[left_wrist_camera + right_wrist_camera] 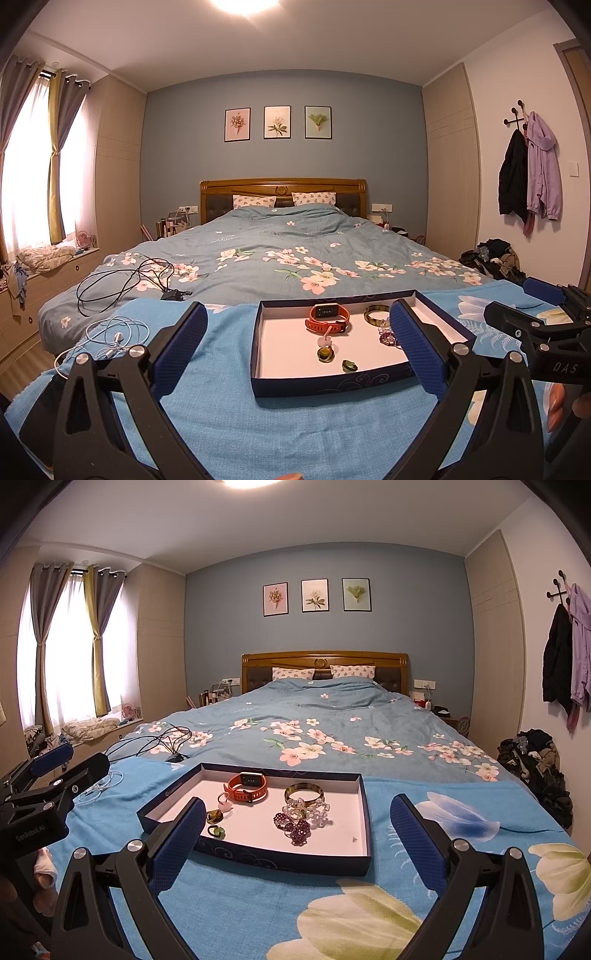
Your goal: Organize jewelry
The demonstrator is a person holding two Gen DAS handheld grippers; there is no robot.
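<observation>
On the bed, the shallow navy box (364, 805) holds all the visible jewelry. Inside it, from left: two small green pieces (215, 823), a pink charm (225, 805), the orange watch (248, 786), purple beads (293, 829), clear beads (308, 808) and a bangle (303, 792). The left gripper (299, 347) and right gripper (297, 840) both hang before the box, jaws spread wide, holding nothing. Whether sorting is starting or finished cannot be told. Any pickup should take one piece alone, clear of the tangled beads. The grippers' bodies read "DAS" and "GenRobot.AI".
</observation>
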